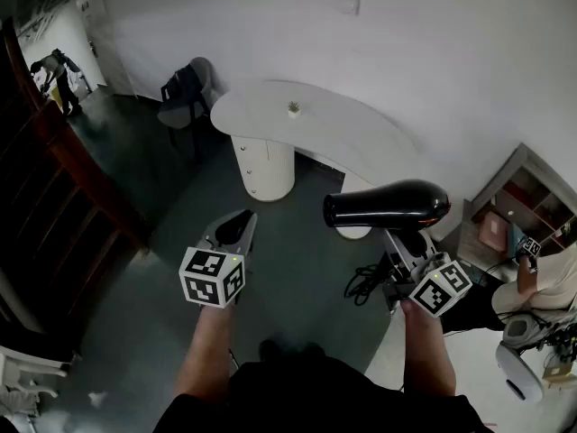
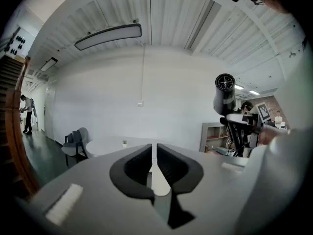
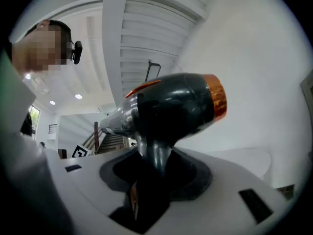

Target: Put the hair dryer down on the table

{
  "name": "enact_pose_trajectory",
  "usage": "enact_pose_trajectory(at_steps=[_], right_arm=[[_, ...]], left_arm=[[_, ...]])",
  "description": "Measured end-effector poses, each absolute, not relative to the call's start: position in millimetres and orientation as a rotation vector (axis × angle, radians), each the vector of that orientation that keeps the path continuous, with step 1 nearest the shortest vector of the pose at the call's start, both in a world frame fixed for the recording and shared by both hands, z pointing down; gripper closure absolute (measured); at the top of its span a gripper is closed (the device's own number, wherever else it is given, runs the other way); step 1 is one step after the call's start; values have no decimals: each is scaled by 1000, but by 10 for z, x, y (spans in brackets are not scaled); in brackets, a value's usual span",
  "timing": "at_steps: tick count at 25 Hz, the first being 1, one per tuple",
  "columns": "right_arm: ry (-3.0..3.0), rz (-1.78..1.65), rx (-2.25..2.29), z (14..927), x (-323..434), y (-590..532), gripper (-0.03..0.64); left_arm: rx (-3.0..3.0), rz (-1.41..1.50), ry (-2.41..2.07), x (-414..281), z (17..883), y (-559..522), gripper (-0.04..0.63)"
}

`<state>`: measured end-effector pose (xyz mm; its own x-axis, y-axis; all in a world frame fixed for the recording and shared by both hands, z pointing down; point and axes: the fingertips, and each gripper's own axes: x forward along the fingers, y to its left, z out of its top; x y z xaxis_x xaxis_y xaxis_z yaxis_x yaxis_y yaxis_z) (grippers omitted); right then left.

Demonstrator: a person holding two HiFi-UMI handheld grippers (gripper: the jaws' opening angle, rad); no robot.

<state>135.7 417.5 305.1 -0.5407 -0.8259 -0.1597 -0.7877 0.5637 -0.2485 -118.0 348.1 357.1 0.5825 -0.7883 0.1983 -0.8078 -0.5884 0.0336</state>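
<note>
A black hair dryer (image 1: 388,207) with an orange ring at its back end (image 3: 215,97) is held up in the air by its handle (image 3: 155,155), nozzle pointing left in the head view. My right gripper (image 1: 404,246) is shut on that handle. My left gripper (image 1: 236,226) hangs to the left of it, shut with nothing between its fingers (image 2: 166,163). A white curved table (image 1: 315,124) lies ahead, beyond and below both grippers. In the left gripper view the hair dryer (image 2: 225,94) shows at the right, seen from its end.
A small potted plant (image 1: 294,108) stands on the table. A dark chair (image 1: 185,93) is at the table's left end. A shelf unit (image 1: 523,201) stands at right, with a black cable (image 1: 365,285) on the floor. A person (image 1: 56,75) stands far left by a wooden stair rail (image 1: 72,152).
</note>
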Motion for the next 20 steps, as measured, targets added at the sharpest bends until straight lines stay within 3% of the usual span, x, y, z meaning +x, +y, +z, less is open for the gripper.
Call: enact_pose_trajectory(at_steps=[20], right_arm=[[2502, -240, -1238, 3063, 1852, 4581, 442]], left_arm=[[2691, 217, -1378, -719, 3511, 3920, 555]])
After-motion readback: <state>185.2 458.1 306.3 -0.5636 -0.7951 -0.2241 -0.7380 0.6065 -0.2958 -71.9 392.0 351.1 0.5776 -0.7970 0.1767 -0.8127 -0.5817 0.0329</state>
